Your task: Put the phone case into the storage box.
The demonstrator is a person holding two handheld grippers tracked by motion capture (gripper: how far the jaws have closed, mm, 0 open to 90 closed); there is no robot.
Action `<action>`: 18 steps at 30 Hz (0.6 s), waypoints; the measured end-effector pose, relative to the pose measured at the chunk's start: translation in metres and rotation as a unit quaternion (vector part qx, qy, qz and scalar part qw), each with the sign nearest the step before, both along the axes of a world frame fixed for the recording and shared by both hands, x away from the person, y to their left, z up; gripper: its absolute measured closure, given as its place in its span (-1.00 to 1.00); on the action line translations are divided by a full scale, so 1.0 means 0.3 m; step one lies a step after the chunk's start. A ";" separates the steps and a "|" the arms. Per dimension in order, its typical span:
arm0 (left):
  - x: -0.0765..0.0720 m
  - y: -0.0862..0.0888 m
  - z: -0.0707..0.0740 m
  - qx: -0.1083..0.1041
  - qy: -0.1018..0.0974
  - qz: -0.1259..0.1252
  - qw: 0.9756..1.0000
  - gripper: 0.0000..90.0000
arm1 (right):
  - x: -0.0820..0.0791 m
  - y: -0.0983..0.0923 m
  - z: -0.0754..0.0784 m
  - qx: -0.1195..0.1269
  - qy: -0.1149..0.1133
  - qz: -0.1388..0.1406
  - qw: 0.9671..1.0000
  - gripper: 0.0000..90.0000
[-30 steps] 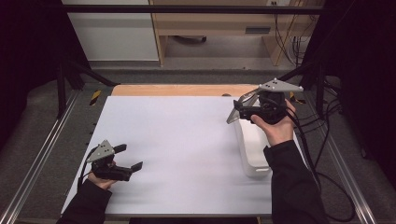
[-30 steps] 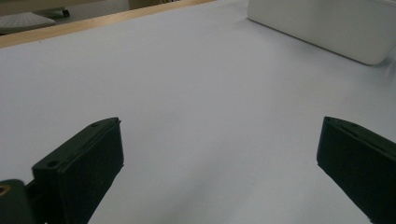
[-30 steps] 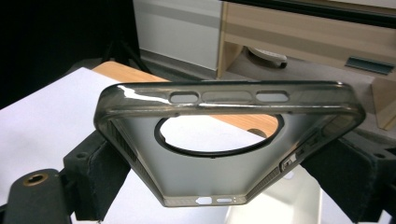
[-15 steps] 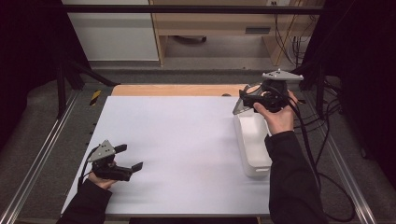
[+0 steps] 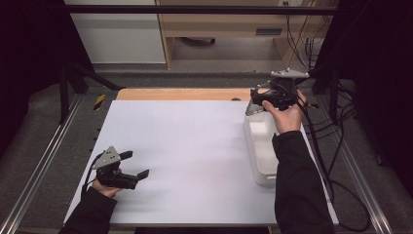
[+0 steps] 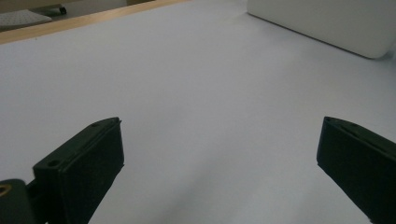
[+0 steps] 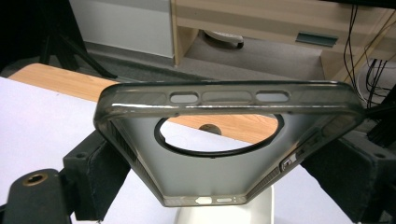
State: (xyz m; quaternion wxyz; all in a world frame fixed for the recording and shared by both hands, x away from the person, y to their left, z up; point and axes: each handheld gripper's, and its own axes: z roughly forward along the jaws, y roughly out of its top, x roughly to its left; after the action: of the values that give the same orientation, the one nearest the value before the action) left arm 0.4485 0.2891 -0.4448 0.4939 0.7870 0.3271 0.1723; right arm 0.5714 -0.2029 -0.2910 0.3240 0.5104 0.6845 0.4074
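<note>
A translucent grey phone case [image 7: 224, 98] with a round cut-out is clamped by its side edges between the jaws of my right gripper [image 7: 222, 182]. In the high view this right gripper [image 5: 255, 100] hovers over the far end of a white tray [image 5: 260, 146], the phone case [image 5: 253, 108] hanging at its tip. My left gripper [image 5: 135, 165] rests low over the white table sheet [image 5: 195, 146] near the front left, jaws wide apart. Nothing lies between the jaws of the left gripper [image 6: 219, 158].
The white tray [image 6: 327, 23] lies along the right side of the sheet, partly covered by the right sleeve. A wooden strip [image 5: 180, 94] borders the far edge. Cables [image 5: 331, 146] trail off the right side. Metal rails flank the table.
My right gripper has carried the phone case a little farther back and to the right, over the tray's far end. The left gripper has stayed put.
</note>
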 end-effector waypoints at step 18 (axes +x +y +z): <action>0.001 -0.004 -0.003 0.004 0.001 -0.004 1.000 -1.00 | 0.087 -0.009 -0.077 -0.011 0.028 -0.043 0.999 -0.73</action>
State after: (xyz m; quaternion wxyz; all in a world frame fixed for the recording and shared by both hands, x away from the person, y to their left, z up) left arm 0.4488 0.2878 -0.4456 0.4914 0.7905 0.3236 0.1704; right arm 0.5975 -0.2057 -0.3140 0.3279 0.5468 0.6752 0.3709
